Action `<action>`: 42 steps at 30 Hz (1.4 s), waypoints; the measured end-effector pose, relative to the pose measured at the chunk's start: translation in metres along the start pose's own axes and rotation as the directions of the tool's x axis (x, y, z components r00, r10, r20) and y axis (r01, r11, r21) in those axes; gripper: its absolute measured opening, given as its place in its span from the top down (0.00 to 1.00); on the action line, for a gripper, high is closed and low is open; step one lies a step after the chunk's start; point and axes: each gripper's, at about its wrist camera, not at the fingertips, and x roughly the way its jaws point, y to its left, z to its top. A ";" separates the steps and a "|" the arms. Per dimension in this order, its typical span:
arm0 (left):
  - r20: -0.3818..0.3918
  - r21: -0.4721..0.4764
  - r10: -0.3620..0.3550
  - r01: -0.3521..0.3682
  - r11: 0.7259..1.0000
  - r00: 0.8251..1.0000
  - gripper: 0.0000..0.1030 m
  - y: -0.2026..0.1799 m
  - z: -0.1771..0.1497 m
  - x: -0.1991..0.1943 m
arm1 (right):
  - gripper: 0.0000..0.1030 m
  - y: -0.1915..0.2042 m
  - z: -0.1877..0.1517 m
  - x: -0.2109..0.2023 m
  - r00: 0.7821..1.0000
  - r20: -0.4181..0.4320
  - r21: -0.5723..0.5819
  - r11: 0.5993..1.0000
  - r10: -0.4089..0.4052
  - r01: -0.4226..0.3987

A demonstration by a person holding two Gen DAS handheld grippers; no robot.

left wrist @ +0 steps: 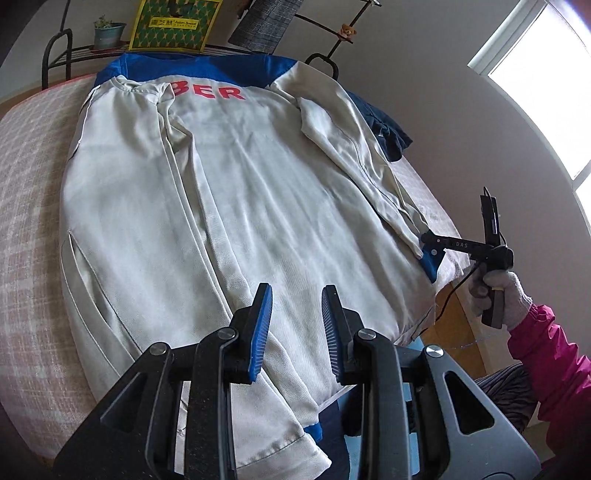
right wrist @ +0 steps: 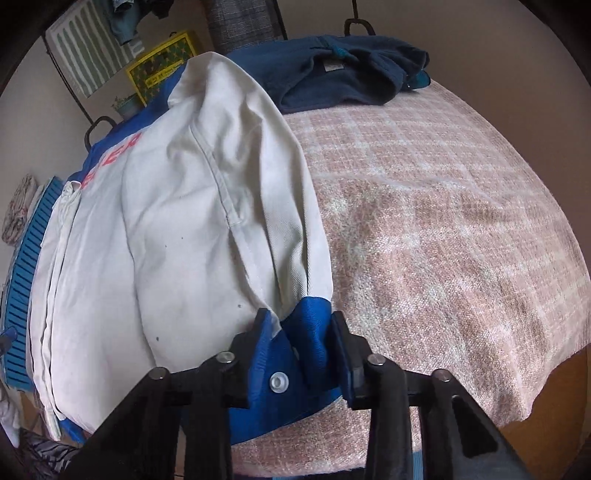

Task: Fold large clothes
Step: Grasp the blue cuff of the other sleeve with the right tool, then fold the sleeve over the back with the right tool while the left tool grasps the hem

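Lying back-up on the pink checked blanket (right wrist: 443,206), the white jacket (left wrist: 236,206) had blue shoulders and red letters near the collar end, and it took up most of the bed. One sleeve (left wrist: 162,122) was folded in over the back on the left of the left wrist view. The other sleeve (right wrist: 221,177) ran down the jacket's right edge to its blue cuff (right wrist: 306,339).

The right gripper (right wrist: 301,328) was clamped on that cuff, pads pressing the bunched blue fabric from both sides, with a white snap (right wrist: 277,381) showing just below. The jaws stood narrow with only the cuff between them. From the left wrist view you could see a gloved hand (left wrist: 495,295) with a pink sleeve holding that gripper at the bed's right edge.

The left gripper (left wrist: 295,295) hung over the jacket's hem end, jaws part-way open, a clear gap between the blue pads. Nothing was gripped in there, just white cloth lying underneath.

A dark blue garment (right wrist: 347,70) sat crumpled at the far end of the bed, touching the jacket's shoulder. Behind it were a yellow box (left wrist: 173,26) and a small potted plant (left wrist: 107,33) on a rack.
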 end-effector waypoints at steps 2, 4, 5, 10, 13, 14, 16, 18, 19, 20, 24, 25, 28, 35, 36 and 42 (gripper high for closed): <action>0.003 -0.011 -0.014 0.014 1.000 1.000 0.75 0.000 0.004 0.003 | 0.90 0.006 0.003 -0.008 0.999 0.019 -0.015 0.999 -0.032 0.032; 0.010 -0.007 -0.022 0.022 1.000 1.000 0.75 -0.002 0.008 0.004 | 0.91 0.012 0.007 -0.024 0.994 0.065 -0.041 0.995 -0.085 0.087; 0.015 -0.002 -0.029 0.029 1.000 0.999 0.75 -0.004 0.010 0.004 | 0.91 0.015 0.011 -0.033 0.989 0.096 -0.047 0.992 -0.111 0.115; 0.031 0.023 -0.041 0.040 0.999 0.999 0.75 -0.013 0.014 0.002 | 0.92 0.021 0.025 -0.100 0.914 0.298 -0.025 0.955 -0.275 0.296; 0.027 0.027 -0.032 0.031 0.999 0.999 0.75 -0.013 0.013 0.005 | 0.92 0.046 0.024 -0.147 0.827 0.461 -0.074 0.915 -0.321 0.397; 0.024 0.024 -0.029 0.029 0.999 0.999 0.75 -0.012 0.012 0.006 | 0.92 0.056 0.021 -0.160 0.815 0.498 -0.092 0.916 -0.297 0.390; 0.022 0.010 -0.023 0.023 1.000 0.999 0.75 -0.008 0.011 0.008 | 0.92 0.077 0.014 -0.175 0.816 0.537 -0.156 0.925 -0.215 0.347; 0.026 -0.010 -0.026 0.026 1.000 0.999 0.75 -0.005 0.011 0.007 | 0.92 0.100 0.003 -0.175 0.834 0.532 -0.239 0.919 -0.147 0.315; 0.031 -0.018 -0.026 0.027 0.999 0.999 0.75 -0.004 0.012 0.006 | 0.92 0.112 -0.004 -0.172 0.847 0.520 -0.281 0.914 -0.111 0.293; 0.039 -0.025 -0.025 0.026 0.999 0.999 0.75 -0.003 0.013 0.004 | 0.92 0.124 -0.011 -0.167 0.862 0.502 -0.324 0.908 -0.074 0.266; 0.068 -0.059 -0.025 0.029 0.998 0.997 0.75 0.002 0.019 -0.002 | 0.92 0.177 -0.045 -0.140 0.914 0.402 -0.507 0.842 0.045 0.182; 0.074 -0.073 -0.029 0.035 0.997 0.997 0.75 0.004 0.020 -0.003 | 0.92 0.190 -0.055 -0.132 0.925 0.373 -0.551 0.819 0.072 0.158; 0.086 -0.121 -0.044 0.054 0.991 0.995 0.75 0.011 0.024 -0.005 | 0.92 0.224 -0.081 -0.109 0.952 0.272 -0.663 0.745 0.142 0.078; 0.028 -0.161 -0.043 0.047 0.986 0.999 0.62 0.015 0.021 0.012 | 0.91 0.252 -0.137 -0.055 0.989 0.047 -0.820 0.571 0.142 -0.043; 0.015 -0.162 -0.043 0.045 0.986 0.999 0.62 0.015 0.019 0.016 | 0.91 0.248 -0.138 -0.052 0.989 0.026 -0.818 0.572 0.142 -0.061; -0.053 -0.158 -0.086 0.077 0.984 0.995 0.54 0.000 0.004 0.036 | 0.62 0.204 -0.113 -0.076 0.937 -0.118 -0.694 0.648 0.329 -0.315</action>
